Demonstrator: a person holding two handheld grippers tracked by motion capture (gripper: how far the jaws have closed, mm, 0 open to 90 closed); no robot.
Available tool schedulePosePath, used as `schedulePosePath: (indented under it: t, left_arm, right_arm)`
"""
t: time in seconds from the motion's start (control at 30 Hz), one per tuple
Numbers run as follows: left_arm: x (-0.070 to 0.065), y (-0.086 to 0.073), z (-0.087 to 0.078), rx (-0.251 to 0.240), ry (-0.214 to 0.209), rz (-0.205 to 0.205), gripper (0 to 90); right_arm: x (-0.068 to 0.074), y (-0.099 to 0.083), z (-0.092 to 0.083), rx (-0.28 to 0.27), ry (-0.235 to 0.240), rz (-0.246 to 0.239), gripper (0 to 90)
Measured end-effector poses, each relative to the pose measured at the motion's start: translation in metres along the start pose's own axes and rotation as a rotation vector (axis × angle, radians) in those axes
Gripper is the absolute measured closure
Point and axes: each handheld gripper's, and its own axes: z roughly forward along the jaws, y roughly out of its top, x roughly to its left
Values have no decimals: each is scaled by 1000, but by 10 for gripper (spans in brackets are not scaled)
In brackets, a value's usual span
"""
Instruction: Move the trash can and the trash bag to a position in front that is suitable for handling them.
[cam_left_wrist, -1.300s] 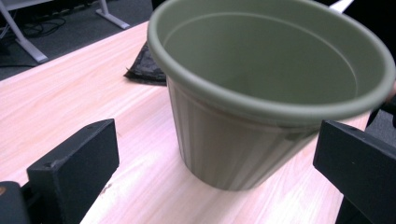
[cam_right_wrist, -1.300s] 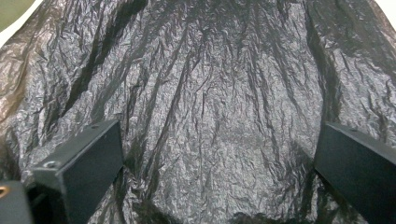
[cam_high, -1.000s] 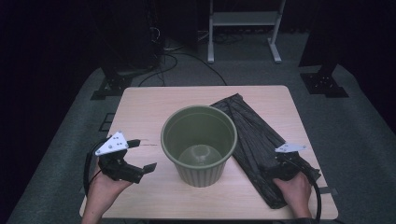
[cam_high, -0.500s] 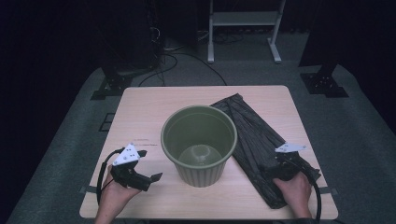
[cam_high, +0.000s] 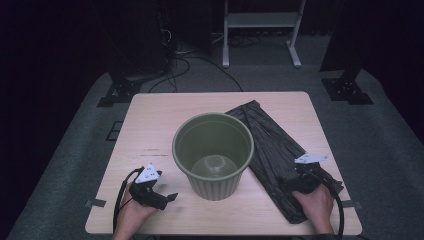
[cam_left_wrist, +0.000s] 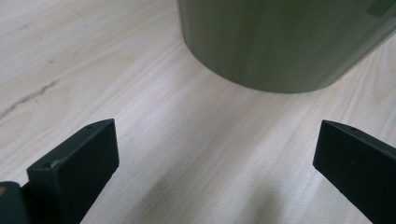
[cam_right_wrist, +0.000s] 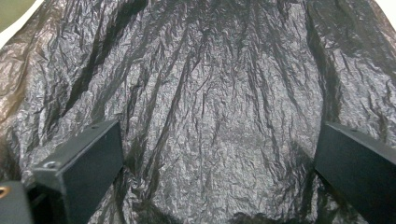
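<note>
Approach step: right gripper (cam_high: 296, 176), jaws spread, hovers over the near end of the black bag (cam_high: 280, 155) lying flat right of the bin (cam_high: 213, 155); left gripper (cam_high: 167, 198), also spread, faces the bin's base; next, probably pinching a bag layer.

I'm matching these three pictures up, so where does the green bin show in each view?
High view: the green bin stands upright at the table's middle, beside the black bag.
Left gripper view: its lower wall fills the top, beyond the open jaws.
Right gripper view: a green sliver at the top left corner, probably the bin.
Shared landmark: the pale wooden table.
</note>
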Motion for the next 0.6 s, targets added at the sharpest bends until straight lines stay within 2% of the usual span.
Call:
schedulePosePath:
  t: [0.07, 0.13, 0.4, 0.5, 0.6]
  left_arm:
    - [-1, -1, 3, 17, 8, 14, 0]
    - [-1, -3, 7, 24, 0, 10, 0]
    - [0, -10, 16, 71, 10, 23, 0]
    - [0, -11, 16, 67, 14, 22, 0]
    - [0, -11, 16, 67, 14, 23, 0]
  right_arm:
    - [0, 0, 0, 0, 0, 0, 0]
    - [0, 0, 0, 0, 0, 0, 0]
    - [-1, -1, -1, 3, 2, -3, 1]
    - [0, 1, -4, 3, 2, -15, 1]
    - [3, 4, -11, -25, 22, -16, 1]
